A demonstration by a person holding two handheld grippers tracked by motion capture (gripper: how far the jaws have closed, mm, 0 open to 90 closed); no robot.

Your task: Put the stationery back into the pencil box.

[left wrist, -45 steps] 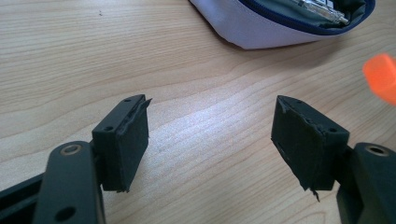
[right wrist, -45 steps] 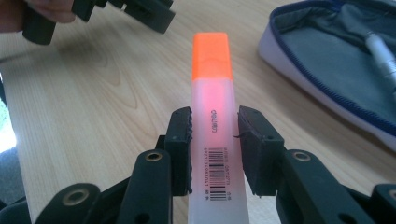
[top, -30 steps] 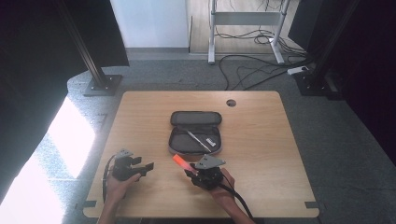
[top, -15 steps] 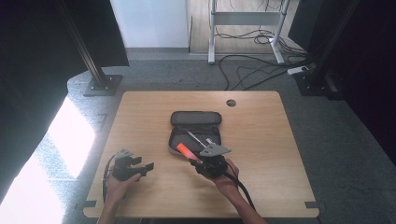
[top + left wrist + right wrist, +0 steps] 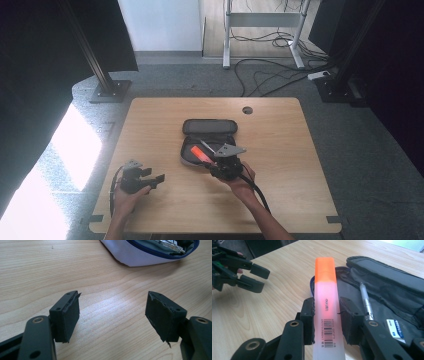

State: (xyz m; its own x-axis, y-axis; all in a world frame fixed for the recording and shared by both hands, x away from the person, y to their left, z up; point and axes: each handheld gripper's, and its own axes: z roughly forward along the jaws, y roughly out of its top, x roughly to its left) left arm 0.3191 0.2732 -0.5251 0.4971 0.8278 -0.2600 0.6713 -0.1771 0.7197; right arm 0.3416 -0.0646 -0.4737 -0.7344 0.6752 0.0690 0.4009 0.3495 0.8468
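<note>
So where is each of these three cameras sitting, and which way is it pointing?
High view: above the person's side, looking forward and down at the table; forearms, both hands.
Left gripper view: on the left hand-held gripper, facing bare wood and the pencil case; open jaws.
Right gripper view: on the right hand-held gripper, jaws clamping the orange highlighter.
Shared: the pencil case shows in all three views.

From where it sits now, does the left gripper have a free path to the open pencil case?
Probably yes. The left gripper stands open and empty, with bare wooden table between it and the open grey fabric pencil case. The right gripper, holding the orange highlighter, hovers at the case.
</note>
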